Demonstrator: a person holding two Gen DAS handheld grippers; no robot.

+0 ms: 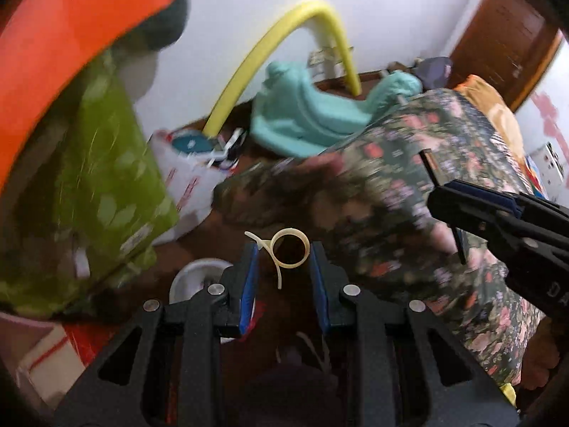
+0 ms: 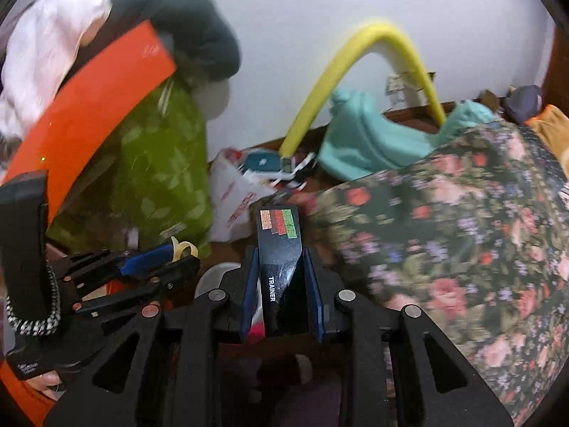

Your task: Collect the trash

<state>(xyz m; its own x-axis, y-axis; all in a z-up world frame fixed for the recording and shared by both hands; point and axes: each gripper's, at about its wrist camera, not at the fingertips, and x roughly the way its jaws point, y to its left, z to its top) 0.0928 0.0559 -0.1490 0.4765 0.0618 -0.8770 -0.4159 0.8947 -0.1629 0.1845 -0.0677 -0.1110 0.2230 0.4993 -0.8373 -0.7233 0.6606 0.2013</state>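
Left gripper (image 1: 282, 249) holds a pale plastic ring (image 1: 290, 248) with a trailing strip, the ring pinched between its blue pads (image 1: 249, 284), which stand only the ring's width apart. Right gripper (image 2: 281, 259) clamps a black packet (image 2: 281, 249), printed "TRAINER" and bearing coloured swatches, its jaws closed narrowly against the packet's sides.

Seen from the right wrist, the left gripper sits just left of the packet, the ring (image 2: 183, 249) showing at its tip. A white round object (image 1: 199, 274), partly hidden, lies just beyond the left gripper's left finger. A floral quilt (image 2: 444, 231) bulks up immediately right of the packet and crowds that whole side. Left of the packet hangs a green leaf-print bag (image 2: 167, 174) under a curved orange band (image 2: 89, 106), with dark and white clothing (image 2: 188, 17) above. Beyond the packet, a white printed plastic bag (image 2: 234, 192) lies on the brown floor among small clutter, near the foot of a bent yellow foam tube (image 2: 355, 53) and a teal garment (image 2: 370, 142). A white wall (image 2: 320, 0) closes the background. Only a narrow strip of floor stays open ahead of the packet, between bag and quilt.
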